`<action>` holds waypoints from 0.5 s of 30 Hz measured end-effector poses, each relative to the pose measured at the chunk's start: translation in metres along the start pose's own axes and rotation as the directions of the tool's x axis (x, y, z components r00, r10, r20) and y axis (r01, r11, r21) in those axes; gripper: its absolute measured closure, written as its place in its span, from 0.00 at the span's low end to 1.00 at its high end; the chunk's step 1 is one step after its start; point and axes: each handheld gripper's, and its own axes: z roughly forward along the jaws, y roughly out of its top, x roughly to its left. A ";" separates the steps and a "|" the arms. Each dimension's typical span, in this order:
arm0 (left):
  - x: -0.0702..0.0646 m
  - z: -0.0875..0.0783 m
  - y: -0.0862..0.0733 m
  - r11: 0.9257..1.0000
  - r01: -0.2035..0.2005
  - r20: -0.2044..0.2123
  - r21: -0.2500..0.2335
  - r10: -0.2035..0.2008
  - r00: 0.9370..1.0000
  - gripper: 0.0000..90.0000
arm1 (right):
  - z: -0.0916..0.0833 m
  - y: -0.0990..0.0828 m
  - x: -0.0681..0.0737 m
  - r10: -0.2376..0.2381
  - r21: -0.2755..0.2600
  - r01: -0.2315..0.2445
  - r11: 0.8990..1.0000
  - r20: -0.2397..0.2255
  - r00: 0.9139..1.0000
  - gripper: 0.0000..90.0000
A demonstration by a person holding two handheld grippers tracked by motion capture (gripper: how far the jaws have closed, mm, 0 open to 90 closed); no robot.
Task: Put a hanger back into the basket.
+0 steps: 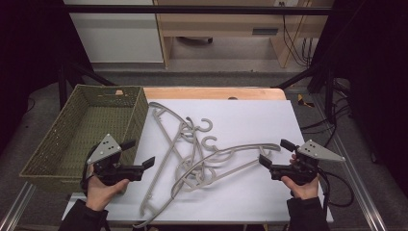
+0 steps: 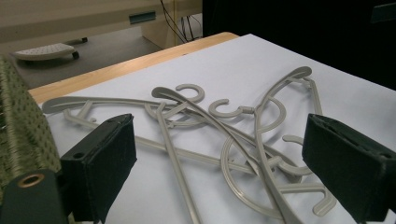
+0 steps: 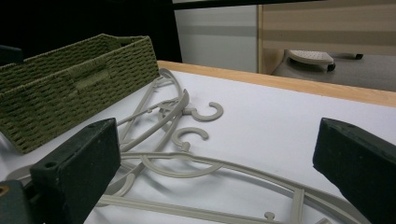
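Tangled pile of thin beige plastic clothes hangers [image 1: 192, 154], hooks curled, lies flat mid-desk on the white sheet [image 1: 250, 120]. Left tongs [image 1: 142, 155] and right tongs [image 1: 275, 153] flank it, both wide, empty. Green woven basket [image 1: 43, 149] sits left of the pile.

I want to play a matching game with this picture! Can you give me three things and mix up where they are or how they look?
Things:
1. woven basket
2. pile of grey hangers
3. left tool

Places or states:
A. tangled on the white sheet in the middle
B. jaws wide open with nothing between them
C. at the table's left edge, nothing inside

Pairs: 1-C, 2-A, 3-B
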 end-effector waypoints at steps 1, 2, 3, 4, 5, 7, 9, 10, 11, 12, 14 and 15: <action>-0.004 0.007 0.003 1.000 -0.006 0.011 0.008 0.006 1.000 0.11 | 0.001 0.000 0.000 0.001 0.000 -0.001 1.000 0.002 1.000 0.01; -0.004 0.007 0.003 1.000 -0.006 0.011 0.008 0.006 1.000 0.11 | 0.001 0.000 0.000 0.001 0.000 -0.001 1.000 0.002 1.000 0.01; -0.006 0.011 0.004 1.000 -0.009 0.016 0.015 0.009 1.000 0.11 | 0.001 0.000 0.000 -0.003 0.003 0.003 1.000 0.002 1.000 0.01; -0.009 0.016 0.004 1.000 -0.018 0.021 0.025 0.017 1.000 0.10 | 0.002 -0.001 0.001 -0.005 0.004 0.005 1.000 -0.001 1.000 0.01; -0.011 0.019 0.005 0.999 -0.020 0.024 0.028 0.020 1.000 0.10 | 0.002 -0.001 0.001 -0.005 0.004 0.005 1.000 -0.001 1.000 0.01; -0.016 0.027 0.006 0.998 -0.042 0.032 0.050 0.041 0.999 0.11 | 0.002 -0.001 0.001 -0.009 0.008 0.009 1.000 0.003 1.000 0.01; -0.019 0.035 0.007 0.996 -0.055 0.039 0.066 0.053 0.998 0.11 | 0.003 0.000 0.001 -0.011 0.011 0.011 1.000 0.007 1.000 0.01; -0.021 0.040 0.008 0.995 -0.067 0.045 0.080 0.064 0.997 0.11 | 0.002 0.000 0.001 -0.011 0.009 0.011 1.000 0.006 1.000 0.01; -0.022 0.045 0.009 0.994 -0.067 0.050 0.086 0.063 0.997 0.11 | 0.002 0.000 0.001 -0.006 0.005 0.006 1.000 0.002 1.000 0.01; -0.024 0.048 0.010 0.993 -0.066 0.060 0.093 0.060 0.996 0.11 | 0.001 0.001 0.001 -0.009 0.003 0.009 1.000 0.004 1.000 0.01; -0.028 0.057 0.013 0.991 -0.076 0.076 0.111 0.068 0.995 0.12 | 0.001 0.001 0.001 -0.011 0.002 0.011 1.000 0.004 1.000 0.01; -0.030 0.061 0.014 0.989 -0.085 0.082 0.121 0.076 0.994 0.12 | 0.001 0.001 0.001 -0.009 0.000 0.009 1.000 0.003 1.000 0.01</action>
